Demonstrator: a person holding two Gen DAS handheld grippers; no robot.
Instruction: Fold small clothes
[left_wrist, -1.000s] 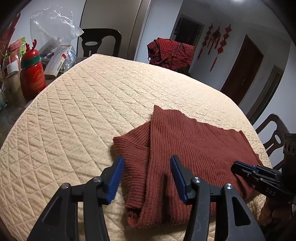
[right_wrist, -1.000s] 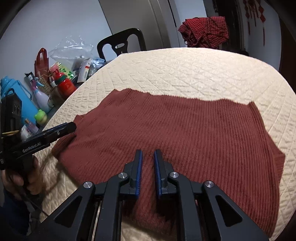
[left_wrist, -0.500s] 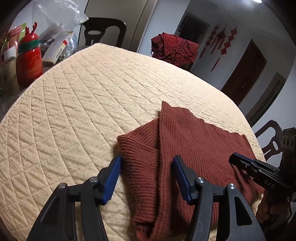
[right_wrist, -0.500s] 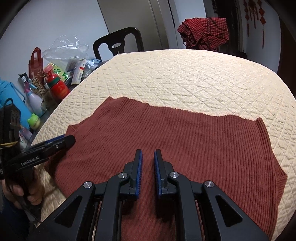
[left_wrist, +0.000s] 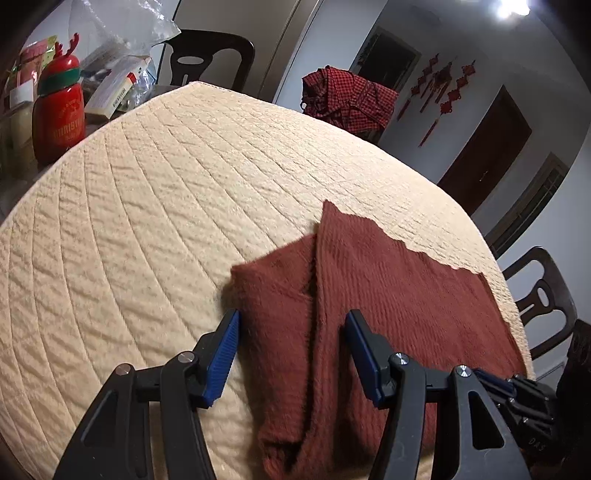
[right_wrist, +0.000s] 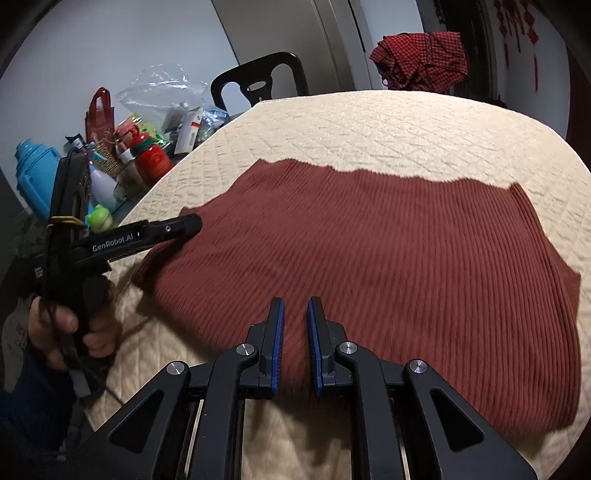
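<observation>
The rust knit garment (left_wrist: 388, 295) lies flat on the quilted counter (left_wrist: 166, 203), directly ahead of both claws. It looks soft, light and limp, likely to sag and stretch when lifted. The left claw (left_wrist: 290, 350) gapes wide astride its folded-in sleeve edge, the best hold. The right claw (right_wrist: 295, 343) is narrowly parted, seemingly gripping nothing.
</observation>
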